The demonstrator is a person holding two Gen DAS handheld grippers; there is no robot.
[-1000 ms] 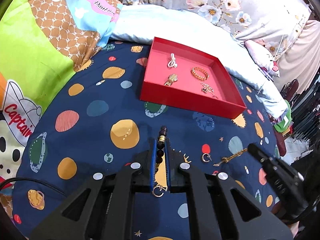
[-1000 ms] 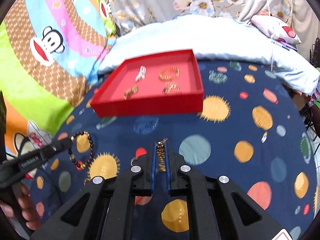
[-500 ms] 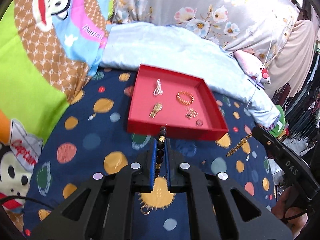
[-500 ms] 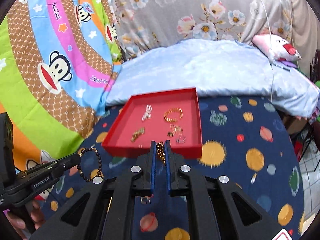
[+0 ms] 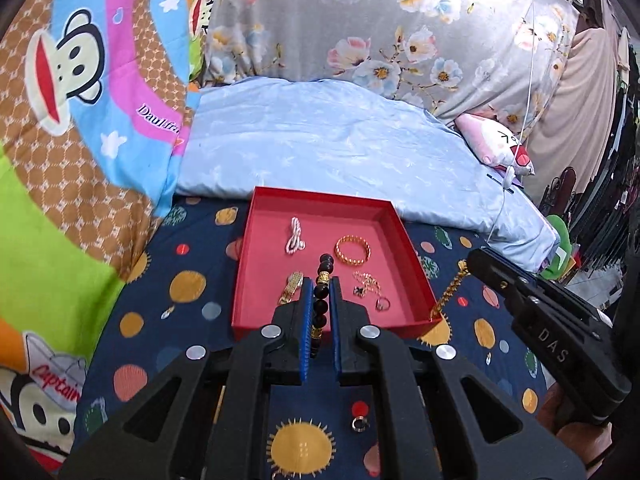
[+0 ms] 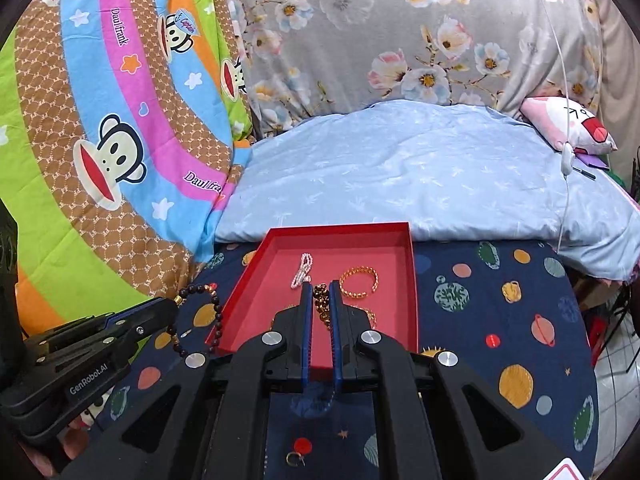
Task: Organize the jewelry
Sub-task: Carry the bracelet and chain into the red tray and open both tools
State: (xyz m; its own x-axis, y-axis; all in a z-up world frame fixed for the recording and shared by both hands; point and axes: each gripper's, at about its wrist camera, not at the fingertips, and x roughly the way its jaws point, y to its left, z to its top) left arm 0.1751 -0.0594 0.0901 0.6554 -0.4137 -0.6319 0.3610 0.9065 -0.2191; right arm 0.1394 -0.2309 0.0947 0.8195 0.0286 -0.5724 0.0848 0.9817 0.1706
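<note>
Dark round-bead bracelet with gold spacer (image 5: 321, 296) pinched in left gripper (image 5: 320, 292), above near edge of shallow red cardboard tray (image 5: 412, 248). Right gripper (image 6: 321, 304) clamps gold chain (image 6: 321, 303) over same tray, on navy planet-print sheet (image 5: 192, 320).

Black plastic left tool (image 5: 319, 280) and right tool (image 6: 319, 285), blue-lined fingers (image 5: 306, 320), silver round screws, white "DAS" and "GenRobot.AI" lettering.
</note>
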